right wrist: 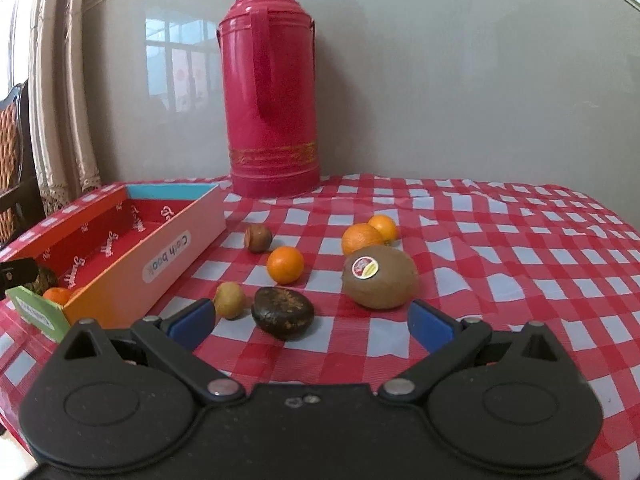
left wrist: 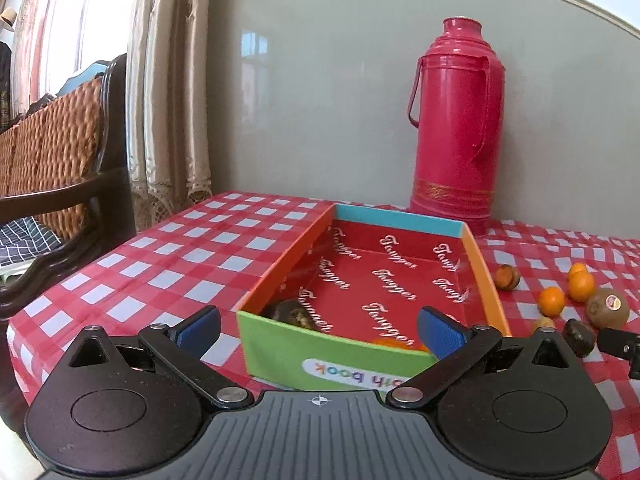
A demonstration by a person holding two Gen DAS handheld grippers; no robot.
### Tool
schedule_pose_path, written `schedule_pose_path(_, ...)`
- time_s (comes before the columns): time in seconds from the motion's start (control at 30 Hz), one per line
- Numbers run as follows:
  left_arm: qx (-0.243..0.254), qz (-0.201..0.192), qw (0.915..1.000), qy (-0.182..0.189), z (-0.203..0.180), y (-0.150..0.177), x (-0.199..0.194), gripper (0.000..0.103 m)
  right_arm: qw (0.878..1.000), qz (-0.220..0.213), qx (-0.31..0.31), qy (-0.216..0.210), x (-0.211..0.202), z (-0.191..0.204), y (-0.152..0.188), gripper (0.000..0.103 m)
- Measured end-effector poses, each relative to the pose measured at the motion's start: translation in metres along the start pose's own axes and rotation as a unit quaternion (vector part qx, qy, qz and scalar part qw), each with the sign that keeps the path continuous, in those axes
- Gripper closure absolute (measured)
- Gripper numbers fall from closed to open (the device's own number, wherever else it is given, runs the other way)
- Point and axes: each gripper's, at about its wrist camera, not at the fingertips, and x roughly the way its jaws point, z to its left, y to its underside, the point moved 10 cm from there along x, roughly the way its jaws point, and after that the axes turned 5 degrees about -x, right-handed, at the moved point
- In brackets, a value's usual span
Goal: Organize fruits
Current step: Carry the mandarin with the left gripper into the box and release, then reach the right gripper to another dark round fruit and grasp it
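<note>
A shallow cardboard box [left wrist: 486, 276] with a red printed inside lies on the checked tablecloth; it also shows in the right wrist view [right wrist: 160, 248]. Inside it lie a dark fruit [left wrist: 290, 312] and an orange piece [left wrist: 394, 342]. My left gripper [left wrist: 318, 330] is open and empty, over the box's near green wall. My right gripper [right wrist: 310, 320] is open and empty, just before a dark brown fruit [right wrist: 283, 312]. A kiwi with a sticker [right wrist: 380, 278], three small oranges [right wrist: 285, 265], a small yellowish fruit [right wrist: 230, 299] and a brown nut-like fruit [right wrist: 258, 237] lie loose on the cloth.
A tall red thermos [right wrist: 272, 88] stands at the back against the grey wall, also in the left wrist view [left wrist: 456, 120]. A wicker chair [left wrist: 56, 152] and curtains [left wrist: 168, 80] are left of the table. The table edge [left wrist: 24, 320] runs at the left.
</note>
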Motion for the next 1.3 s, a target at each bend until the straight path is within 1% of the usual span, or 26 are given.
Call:
schedule_pose_path(0.07, 0.000, 0.003, 1.0000, -0.003, 0.006, 0.001, 0.001, 0.000, 1.000, 0.005, 0.003, -0.002, 0.004, 0.001, 0.000, 0.006)
schedule_pose_path(0.23, -0.014, -0.001, 0.9998, -0.012, 0.025, 0.000, 0.001, 0.000, 1.000, 0.015, -0.001, 0.005, 0.014, 0.005, 0.000, 0.013)
schedule_pose_path(0.3, -0.030, -0.016, 0.9993, -0.012, 0.035, -0.005, -0.004, 0.000, 1.000, 0.020, 0.001, 0.003, 0.017, 0.007, 0.000, 0.024)
schedule_pose_path(0.4, -0.045, -0.024, 0.9985, -0.021, 0.047, -0.008, -0.006, 0.000, 1.000, 0.027, -0.001, -0.002, 0.023, 0.011, 0.000, 0.032)
schedule_pose_path(0.5, -0.046, -0.014, 0.9984, -0.031, 0.057, -0.005, -0.002, 0.000, 0.999, 0.034, -0.001, -0.006, 0.029, 0.015, 0.000, 0.036)
schedule_pose_path(0.57, -0.048, -0.011, 0.9981, -0.038, 0.065, -0.005, -0.001, 0.000, 0.999, 0.039, -0.001, -0.003, 0.033, 0.017, 0.001, 0.038)
schedule_pose_path(0.63, -0.052, -0.012, 0.9977, -0.043, 0.073, -0.005, -0.001, 0.000, 0.999, 0.046, 0.001, -0.002, 0.037, 0.018, 0.001, 0.042)
schedule_pose_path(0.7, -0.056, -0.010, 0.9972, -0.048, 0.080, -0.004, -0.001, 0.000, 0.999, 0.051, 0.004, -0.003, 0.040, 0.020, 0.002, 0.052)
schedule_pose_path(0.87, -0.062, -0.008, 0.9965, -0.055, 0.093, -0.003, 0.001, 0.000, 0.998, 0.062, -0.001, 0.009, 0.045, 0.020, 0.004, 0.061)
schedule_pose_path(0.9, -0.063, -0.007, 0.9964, -0.055, 0.094, -0.003, 0.001, 0.000, 0.998, 0.066, 0.000, 0.008, 0.046, 0.020, 0.005, 0.068)
schedule_pose_path(1.3, -0.060, -0.005, 0.9968, -0.052, 0.094, -0.002, -0.001, 0.000, 0.998, 0.061, 0.006, 0.007, 0.041, 0.018, 0.004, 0.069)
